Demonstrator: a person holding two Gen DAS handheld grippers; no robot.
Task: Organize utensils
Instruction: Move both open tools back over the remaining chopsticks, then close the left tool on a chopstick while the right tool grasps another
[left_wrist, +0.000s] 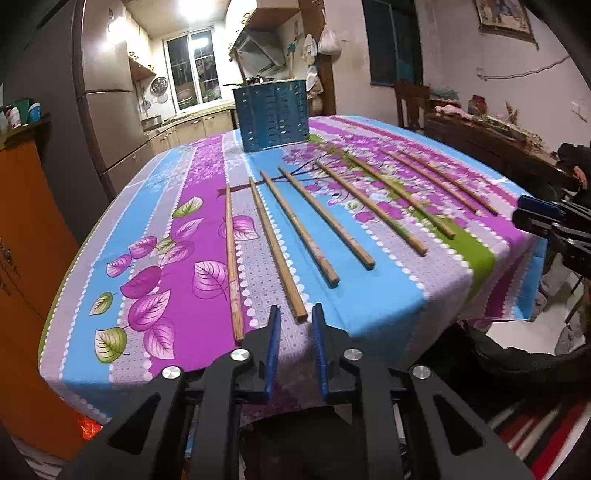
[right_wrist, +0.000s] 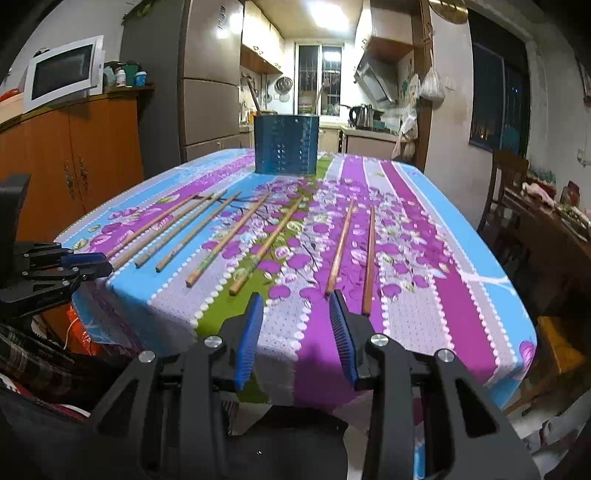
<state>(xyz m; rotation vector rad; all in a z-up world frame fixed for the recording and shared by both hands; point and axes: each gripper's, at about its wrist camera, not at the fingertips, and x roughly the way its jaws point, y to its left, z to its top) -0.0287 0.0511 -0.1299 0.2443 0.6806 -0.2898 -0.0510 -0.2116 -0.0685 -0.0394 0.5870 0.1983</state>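
Chopsticks (left_wrist: 299, 225) lie on the floral tablecloth (left_wrist: 388, 295), kitchen behind.

The left tool (left_wrist: 294, 314) is level and points forward, its two blue-padded fingers (left_wrist: 273, 350) parted by a narrow gap with nothing between them. The right tool (right_wrist: 295, 301) is also level, its ribbed blue fingers (right_wrist: 249, 339) spread wider and likewise empty. Each tool shows at the edge of the other's view, side by side; there the left one's gap looks slim, though the angle makes that uncertain.
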